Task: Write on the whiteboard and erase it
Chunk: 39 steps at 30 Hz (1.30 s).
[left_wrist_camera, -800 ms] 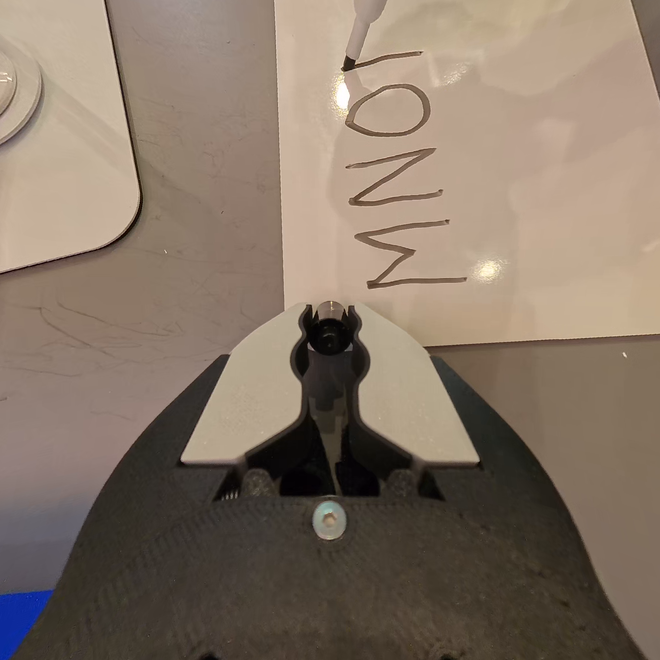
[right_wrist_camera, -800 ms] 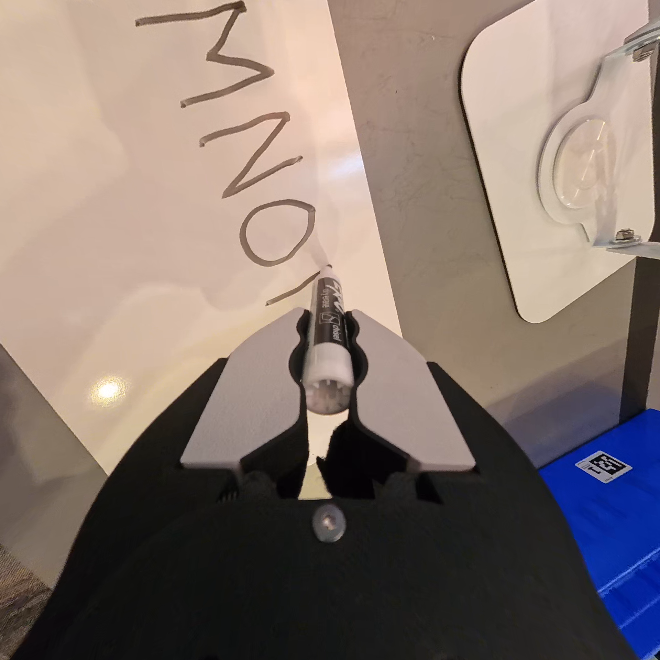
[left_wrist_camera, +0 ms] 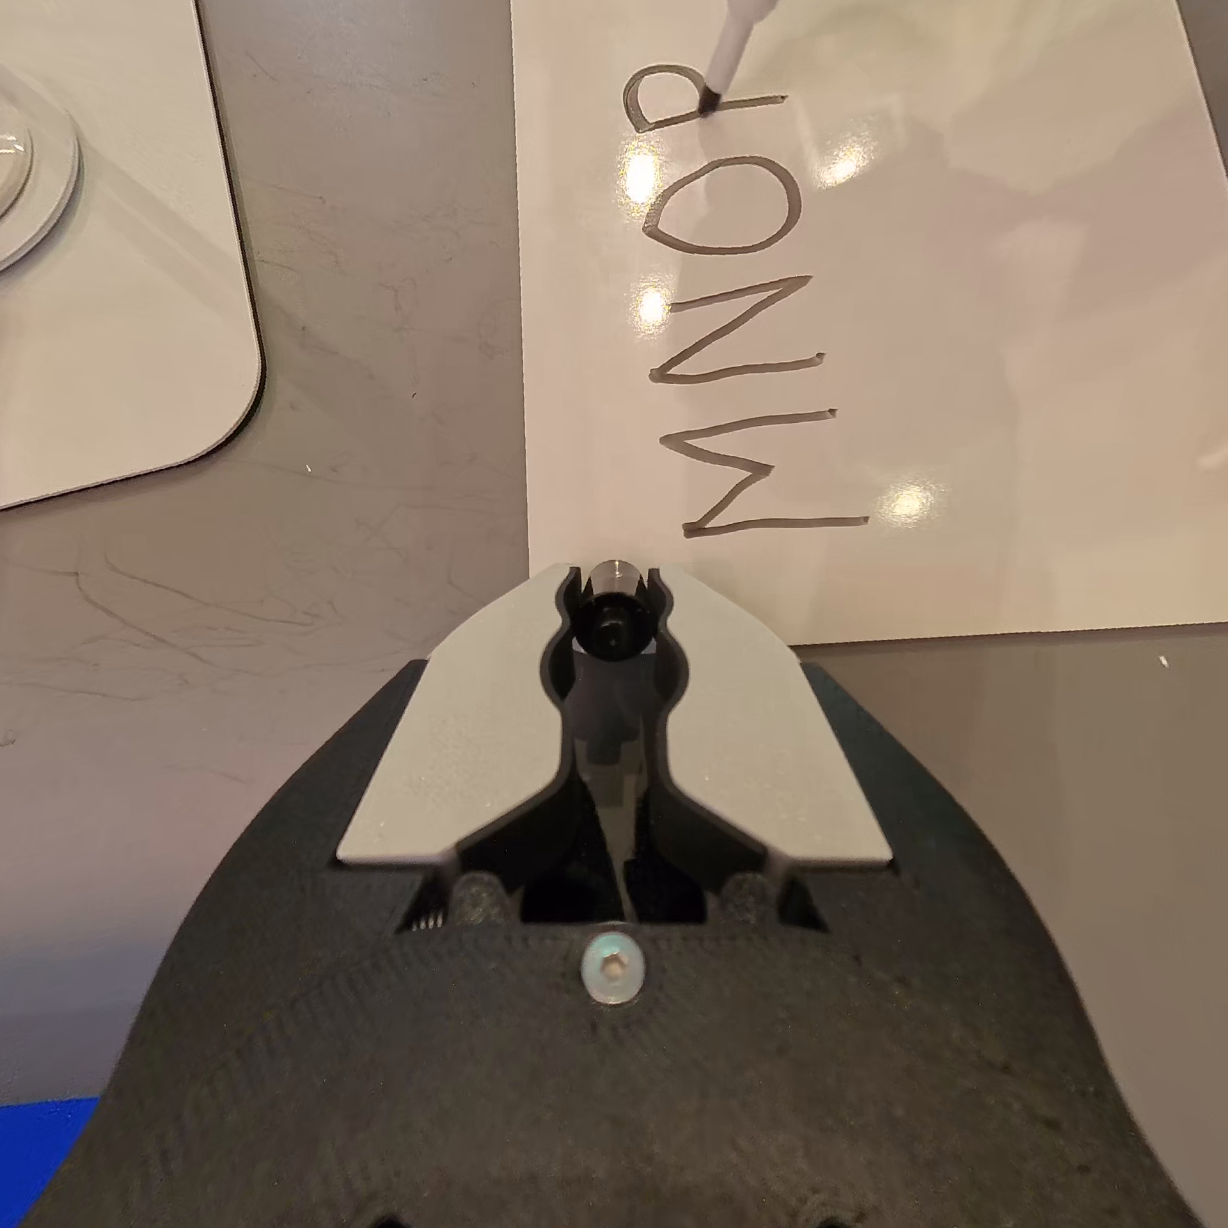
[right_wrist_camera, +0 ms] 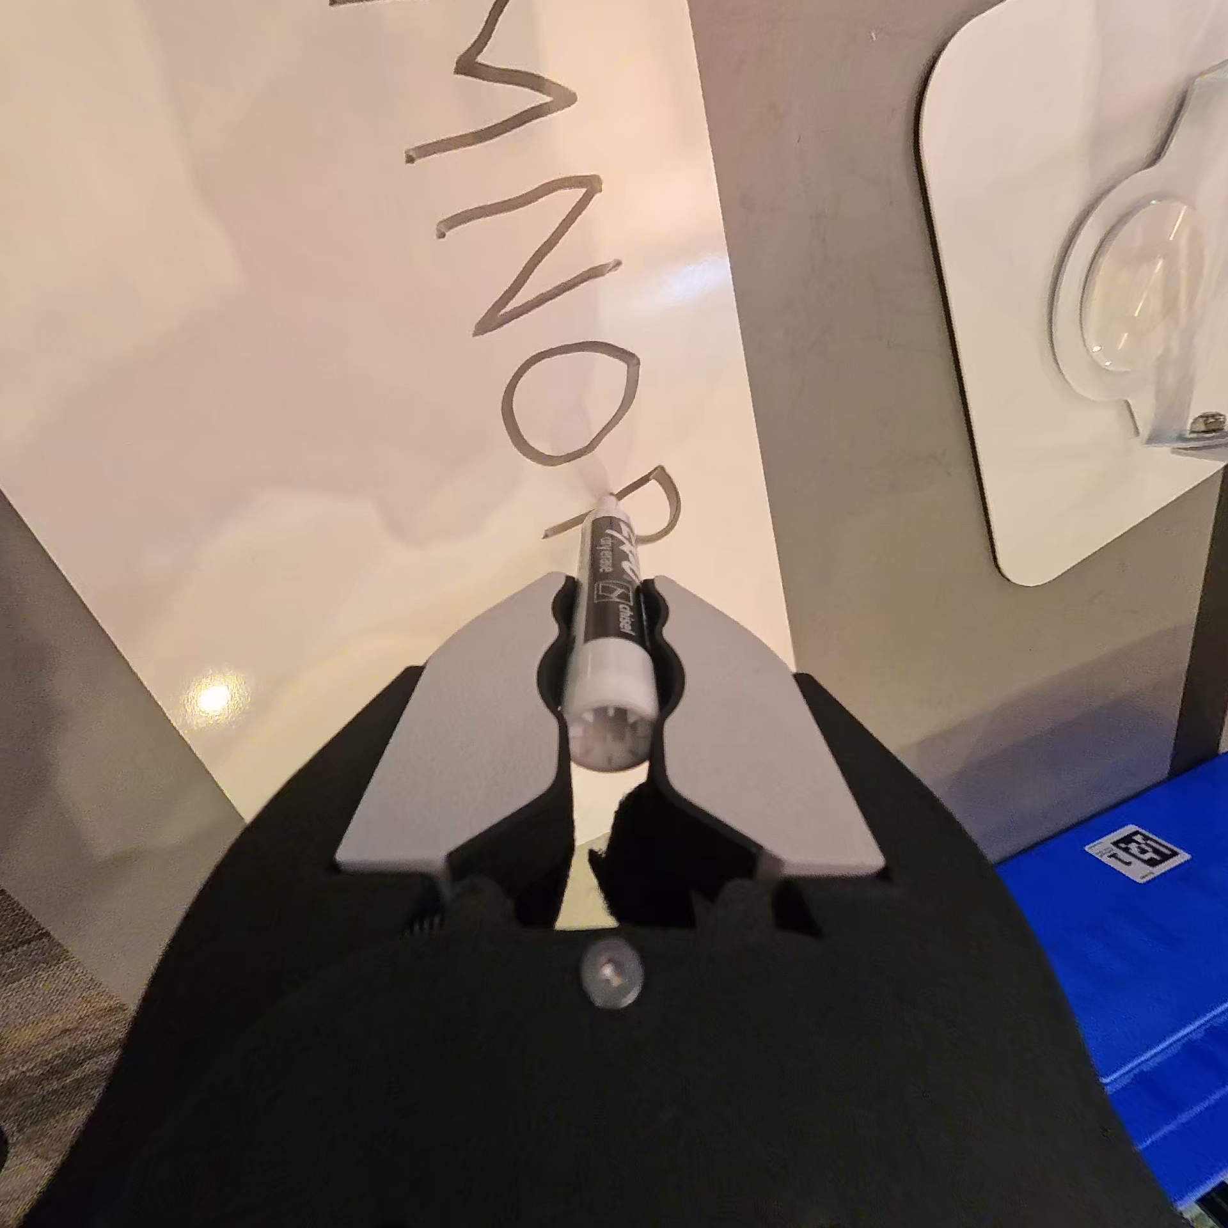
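Right gripper (right_wrist_camera: pixel 610 598) squeezing a black and white dry-erase marker (right_wrist_camera: pixel 608 638), its tip touching the whiteboard (right_wrist_camera: pixel 266 332) near the board's right edge by dark letters, left gripper (left_wrist_camera: pixel 614 591) squeezing the black marker cap (left_wrist_camera: pixel 611 614) at the board's near corner, grey table (left_wrist_camera: pixel 372 332) underneath.

The left hand-held gripper (left_wrist_camera: pixel 614 598) clamps a small black marker cap (left_wrist_camera: pixel 613 621) at the near edge of the whiteboard (left_wrist_camera: pixel 997 332). Farther off, a marker tip (left_wrist_camera: pixel 711 100) touches the dark handwriting (left_wrist_camera: pixel 737 299), and grey worktop (left_wrist_camera: pixel 372 332) lies left.
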{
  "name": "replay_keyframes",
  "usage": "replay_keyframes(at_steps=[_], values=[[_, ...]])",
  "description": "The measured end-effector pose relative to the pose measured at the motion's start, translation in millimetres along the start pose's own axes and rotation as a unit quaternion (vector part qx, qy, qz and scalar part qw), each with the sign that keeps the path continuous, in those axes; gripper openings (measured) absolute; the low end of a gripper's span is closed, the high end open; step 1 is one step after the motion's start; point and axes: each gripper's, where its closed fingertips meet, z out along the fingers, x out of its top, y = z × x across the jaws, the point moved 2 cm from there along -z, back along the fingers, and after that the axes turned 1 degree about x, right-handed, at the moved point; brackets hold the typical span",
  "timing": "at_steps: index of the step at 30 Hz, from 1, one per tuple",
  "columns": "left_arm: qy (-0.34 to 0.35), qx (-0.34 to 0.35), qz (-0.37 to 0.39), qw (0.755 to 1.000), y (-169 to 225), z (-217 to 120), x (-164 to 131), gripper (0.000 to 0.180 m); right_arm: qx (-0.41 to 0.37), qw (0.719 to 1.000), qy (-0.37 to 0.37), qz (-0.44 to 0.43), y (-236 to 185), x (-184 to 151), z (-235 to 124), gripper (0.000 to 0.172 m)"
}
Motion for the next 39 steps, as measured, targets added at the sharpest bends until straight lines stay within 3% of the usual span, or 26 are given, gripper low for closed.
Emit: replay_keyframes(at_steps=[15, 39], values=[[0.0, -0.001, -0.001, 1.0, -0.2, 0.0, 0.0, 0.019, -0.04, 0.998, -0.007, 0.053, 24.9, -32.1, -5.1, 0.02], [0.0, -0.002, -0.001, 1.0, -0.1, 0.0, 0.0, 0.019, -0.033, 0.998, -0.008, 0.048, 25.7, -29.1, 0.7, 0.02]])
